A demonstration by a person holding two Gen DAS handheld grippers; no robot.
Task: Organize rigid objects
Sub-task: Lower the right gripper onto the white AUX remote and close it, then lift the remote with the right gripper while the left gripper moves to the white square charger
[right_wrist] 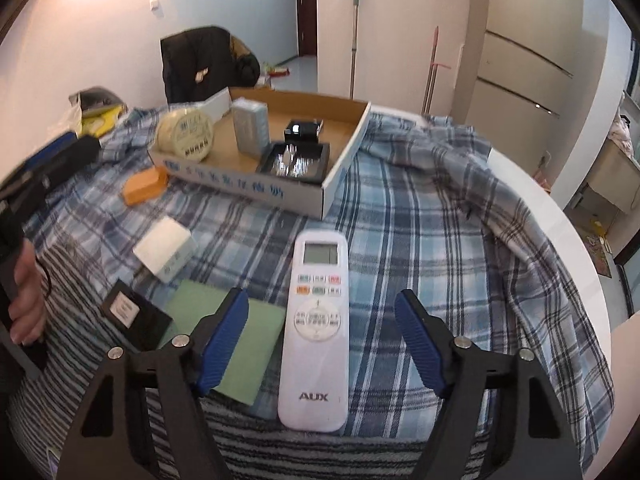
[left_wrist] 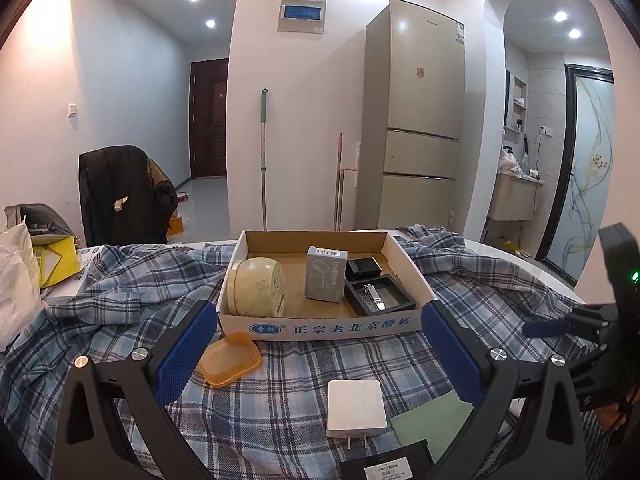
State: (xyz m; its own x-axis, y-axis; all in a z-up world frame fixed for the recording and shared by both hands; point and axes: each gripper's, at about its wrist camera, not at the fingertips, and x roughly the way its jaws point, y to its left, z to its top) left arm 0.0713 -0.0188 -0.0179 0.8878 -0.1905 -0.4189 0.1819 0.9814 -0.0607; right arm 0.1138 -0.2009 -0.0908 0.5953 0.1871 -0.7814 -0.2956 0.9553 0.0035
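A white AUX remote (right_wrist: pixel 314 360) lies lengthwise on the blue plaid cloth (right_wrist: pixel 420 240). My right gripper (right_wrist: pixel 320 296) straddles it, open, with a gap between each blue pad and the remote's sides. My left gripper (left_wrist: pixel 318 312) is open wide and empty in front of the cardboard tray box (left_wrist: pixel 320 330). In the box stand a cream round tin (left_wrist: pixel 256 288), a grey carton (left_wrist: pixel 326 278), a small black box (left_wrist: pixel 363 268) and a black tray with nail clippers (left_wrist: pixel 378 300). Loose on the cloth are an orange case (left_wrist: pixel 228 360), a white charger (left_wrist: pixel 354 408), a green card (left_wrist: pixel 432 424) and a black labelled box (left_wrist: pixel 384 470).
The cloth covers a round white table (right_wrist: pixel 560 216) and is bunched at the right. Bags and a yellow packet (left_wrist: pixel 56 260) sit at the far left. A chair draped with a black coat (left_wrist: pixel 120 192) stands behind. A hand (right_wrist: pixel 28 292) grips the left tool.
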